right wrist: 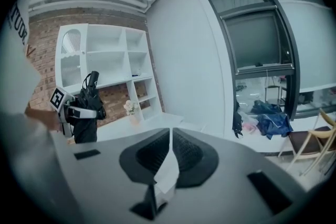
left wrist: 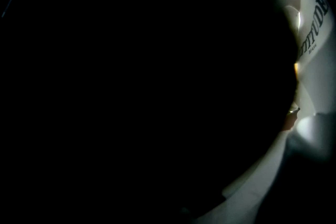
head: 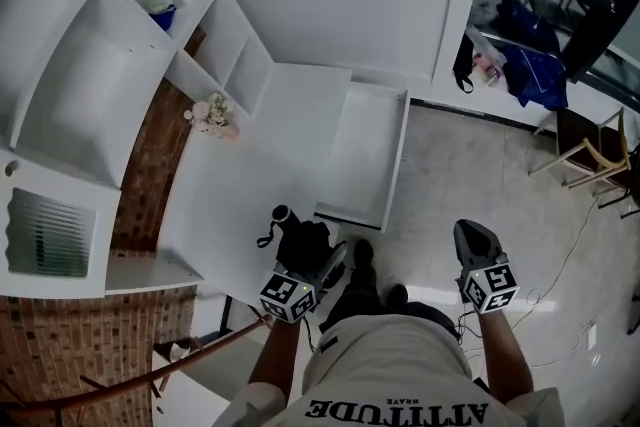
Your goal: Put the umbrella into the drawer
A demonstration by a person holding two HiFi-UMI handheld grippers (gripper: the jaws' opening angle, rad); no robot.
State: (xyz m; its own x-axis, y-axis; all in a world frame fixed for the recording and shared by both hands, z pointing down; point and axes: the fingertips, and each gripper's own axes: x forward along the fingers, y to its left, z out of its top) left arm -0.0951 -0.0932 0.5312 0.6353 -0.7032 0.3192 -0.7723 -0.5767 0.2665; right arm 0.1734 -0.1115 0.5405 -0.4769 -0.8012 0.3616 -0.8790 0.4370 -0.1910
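White desk (head: 250,165): flower vase (head: 212,115) standing near back edge. Drawer (head: 365,155) pulled open at desk's side. Shelf unit (head: 90,65): blue container (head: 163,15) in one cubby. Tiled floor (head: 470,175): wooden chair (head: 590,150), blue cloth (head: 535,65) heap.
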